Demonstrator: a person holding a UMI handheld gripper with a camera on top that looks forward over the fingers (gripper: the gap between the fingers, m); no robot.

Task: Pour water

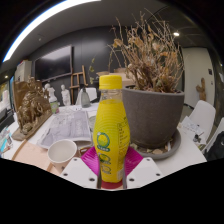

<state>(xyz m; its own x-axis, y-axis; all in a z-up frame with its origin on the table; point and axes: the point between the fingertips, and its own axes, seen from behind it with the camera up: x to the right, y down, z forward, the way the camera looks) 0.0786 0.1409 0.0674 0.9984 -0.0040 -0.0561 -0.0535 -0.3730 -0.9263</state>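
Note:
A yellow bottle [110, 125] with an orange cap and a green-and-yellow label stands upright between my fingers. My gripper [111, 165] is shut on the bottle: both magenta pads [92, 160] press against its lower body. A white paper cup [62, 152] stands on the table to the left, a little ahead of the left finger. The bottle's base is hidden between the fingers.
A large grey pot [155, 112] with a dried brown plant stands just behind the bottle, to the right, on a saucer. Papers [68, 125] lie on the table beyond the cup. Another dried plant [30, 105] stands at the far left.

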